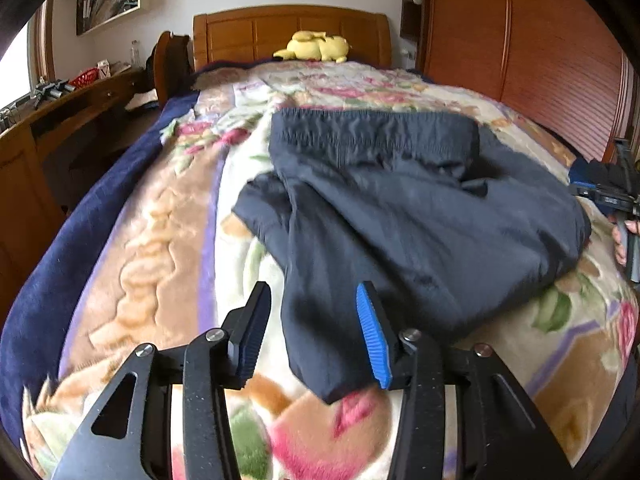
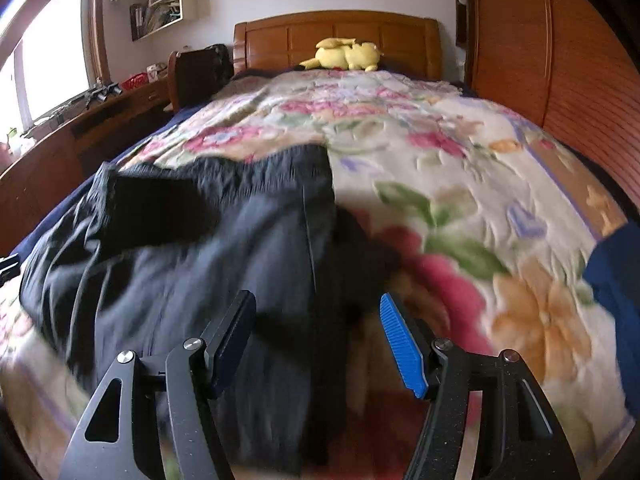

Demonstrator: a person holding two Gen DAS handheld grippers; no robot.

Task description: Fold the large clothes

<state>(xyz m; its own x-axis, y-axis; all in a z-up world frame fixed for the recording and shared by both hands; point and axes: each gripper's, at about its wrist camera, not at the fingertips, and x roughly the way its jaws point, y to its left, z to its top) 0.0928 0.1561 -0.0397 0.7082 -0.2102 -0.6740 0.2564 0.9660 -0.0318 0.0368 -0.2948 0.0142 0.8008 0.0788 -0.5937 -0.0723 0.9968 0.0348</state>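
Dark navy trousers (image 1: 400, 216) lie partly folded on the floral blanket (image 1: 160, 220), with the elastic waistband toward the headboard. My left gripper (image 1: 316, 332) is open and empty, just above the near lower end of the trousers. In the right wrist view the same trousers (image 2: 192, 256) spread across the left and middle of the blanket (image 2: 460, 184). My right gripper (image 2: 320, 340) is open and empty over their near right edge. The right gripper's body also shows at the right edge of the left wrist view (image 1: 616, 192).
A yellow plush toy (image 1: 316, 46) lies by the wooden headboard (image 1: 292, 32). A wooden desk (image 1: 60, 108) with clutter stands left of the bed. A wooden wardrobe (image 1: 520, 40) stands at the right. A blue cloth (image 2: 616, 280) lies at the right bed edge.
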